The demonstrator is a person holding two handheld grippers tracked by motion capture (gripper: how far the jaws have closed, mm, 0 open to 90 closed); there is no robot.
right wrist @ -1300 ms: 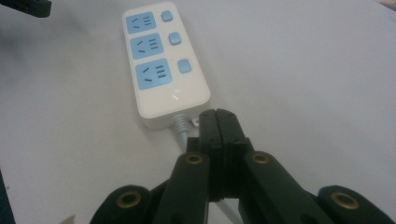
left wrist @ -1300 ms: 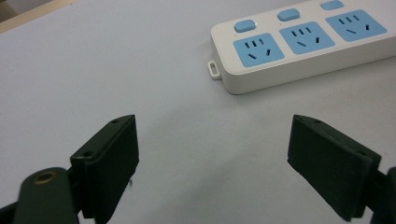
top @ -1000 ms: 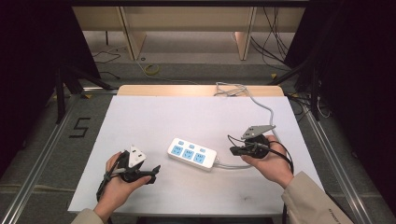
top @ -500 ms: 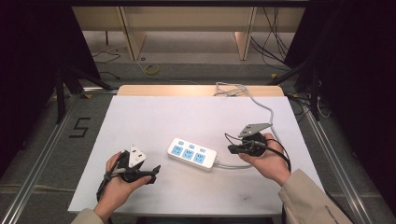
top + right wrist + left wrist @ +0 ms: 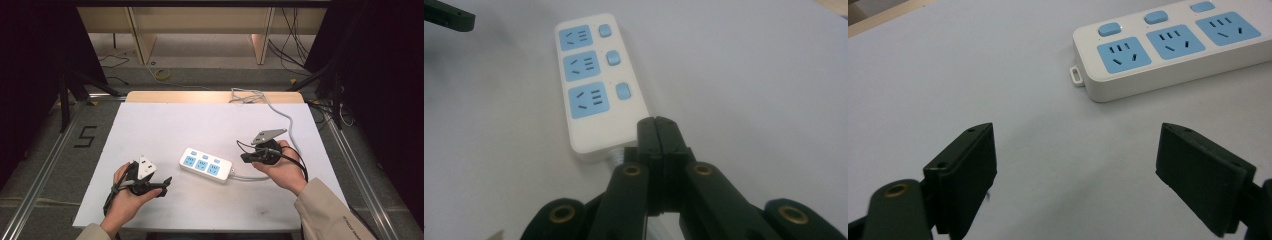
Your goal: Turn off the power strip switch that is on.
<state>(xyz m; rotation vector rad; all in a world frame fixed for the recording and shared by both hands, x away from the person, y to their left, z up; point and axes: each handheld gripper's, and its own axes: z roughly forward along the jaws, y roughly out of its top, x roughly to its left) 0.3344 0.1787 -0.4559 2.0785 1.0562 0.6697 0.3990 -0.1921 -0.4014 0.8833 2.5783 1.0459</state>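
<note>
Table (image 5: pixel 150 130): white top under everything; my power strip lies a little right of its middle, toward my side.
Floor mark (image 5: pixel 86 136): a black "5" on the floor, well left of the strip, past the table's left edge.
Power strip (image 5: pixel 206 164): white, flat on the table, three blue socket faces in a row with a blue button beside each; I can read no brand or print on it. From my left gripper view it sits ahead and to the right (image 5: pixel 1168 47); from my right gripper view it lies just ahead of my jaws (image 5: pixel 596 85).
Strip's cord (image 5: pixel 280 112): grey-white, leaves the strip's right end, runs under my right hand and up to a loose bundle at the table's far edge.
My right hand (image 5: pixel 282 167): just right of the strip's cord end, palm wrapped round the gripper, pointing it left at the strip.
My left hand (image 5: pixel 127 192): left of the strip and nearer me, well apart from it, gripper aimed right.
Right gripper (image 5: pixel 659 131): jaws pressed flat together, nothing between them, tips just short of the strip's cord end.
Left gripper (image 5: pixel 1075 170): jaws spread wide, only bare table between them.
</note>
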